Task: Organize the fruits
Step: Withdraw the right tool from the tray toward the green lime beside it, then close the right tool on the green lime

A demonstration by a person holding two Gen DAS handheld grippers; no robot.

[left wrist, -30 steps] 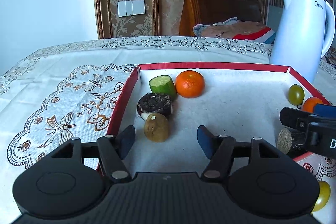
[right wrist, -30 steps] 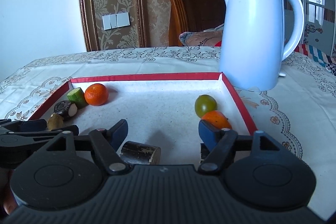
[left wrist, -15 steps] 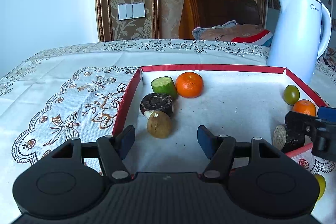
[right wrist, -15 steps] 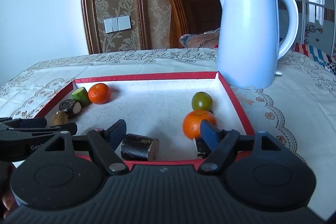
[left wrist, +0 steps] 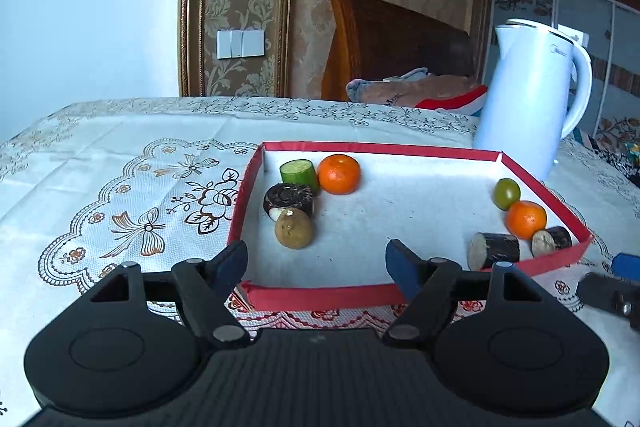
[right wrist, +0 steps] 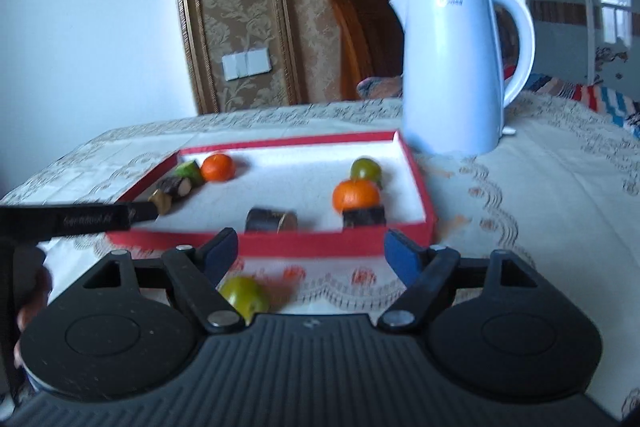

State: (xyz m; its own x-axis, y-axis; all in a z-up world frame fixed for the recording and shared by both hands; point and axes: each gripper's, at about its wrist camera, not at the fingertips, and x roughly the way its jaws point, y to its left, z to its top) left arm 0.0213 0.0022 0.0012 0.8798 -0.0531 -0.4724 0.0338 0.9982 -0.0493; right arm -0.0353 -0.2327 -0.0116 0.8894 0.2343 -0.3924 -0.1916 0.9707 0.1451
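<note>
Sugarcane piece [left wrist: 494, 249] lies lengthwise across the tray [left wrist: 320, 294], cut end leftward; both grippers' fingers [left wrist: 232, 264] apart, empty.

Fruits sit in the tray [left wrist: 320, 297], kettle [left wrist: 528, 99] behind, one fruit [right wrist: 244, 293] before it.

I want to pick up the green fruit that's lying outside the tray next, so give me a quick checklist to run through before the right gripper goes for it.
1. Right gripper open and empty: ok, jaws wide apart, nothing between them.
2. Round green fruit on the tablecloth in view: ok, though blurred and partly hidden behind the left finger.
3. Fruit centred between the fingers: not ok, it sits toward the left finger.
4. Left gripper out of the way: cannot tell; it is open and empty, reaching over the tray's near left corner.
5. Drop spot in the red-rimmed white tray: ok, bare floor in the middle.
6. White electric kettle clear of the path: ok, behind the tray.
</note>
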